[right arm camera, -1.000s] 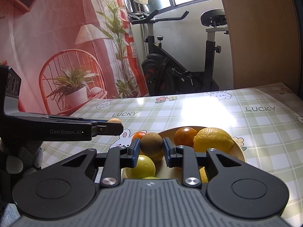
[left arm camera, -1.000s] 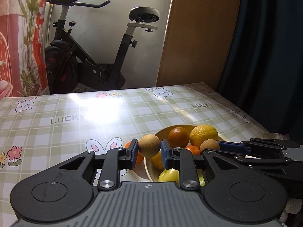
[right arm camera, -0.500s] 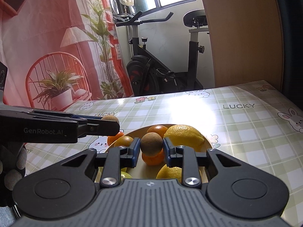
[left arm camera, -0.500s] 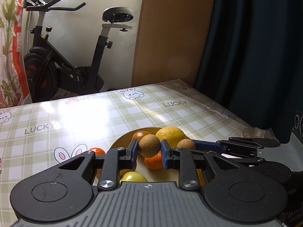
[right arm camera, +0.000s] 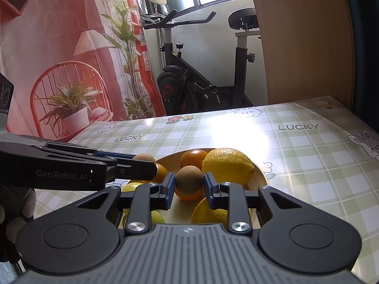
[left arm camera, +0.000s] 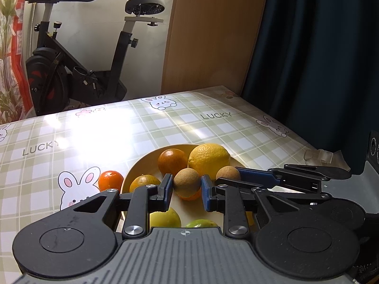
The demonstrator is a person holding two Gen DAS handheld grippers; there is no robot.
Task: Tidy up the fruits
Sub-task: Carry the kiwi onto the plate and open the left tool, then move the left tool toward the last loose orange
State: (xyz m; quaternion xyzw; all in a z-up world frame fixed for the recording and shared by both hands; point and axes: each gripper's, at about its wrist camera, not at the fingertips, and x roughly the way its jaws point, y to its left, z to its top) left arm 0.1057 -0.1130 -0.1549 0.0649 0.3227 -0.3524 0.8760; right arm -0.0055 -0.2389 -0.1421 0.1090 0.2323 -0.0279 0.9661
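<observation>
fruits were the matter here: a small brown fruit (left arm camera: pixel 186 181) sat pinched between the blue pads of the left hand-held gripper (left arm camera: pixel 186 190), whose jaws were closed only as far as the fruit allowed. the right hand-held gripper (right arm camera: pixel 189 184) clamped a second small brown fruit (right arm camera: pixel 189 181) in the same way. both were held just above a pale yellow bowl (left arm camera: pixel 144 163), the two tools side by side; in the left wrist view the right hand-held gripper came in from the right with its brown fruit showing at its tip.

in the bowl lay a big lemon (left arm camera: pixel 209 158) at the far side, a dark orange (left arm camera: pixel 172 161) just beside it, a smaller orange fruit (left arm camera: pixel 142 182) near the left rim, and two yellow-green fruits (left arm camera: pixel 165 218) at the near edge, partly hidden by the tool. another orange fruit lay under the held one, mostly covered. a second lemon (right arm camera: pixel 208 213) showed low in the right wrist view. outside the bowl, touching or almost touching its left rim, a small tangerine (left arm camera: pixel 110 180) rested on the surface (left arm camera: pixel 94 137), which wore a green checked cloth printed with rabbits and the word lucky. beyond its far edge stood an exercise bike (left arm camera: pixel 78 66), a wooden panel (left arm camera: pixel 213 35) and a dark curtain (left arm camera: pixel 319 47).
</observation>
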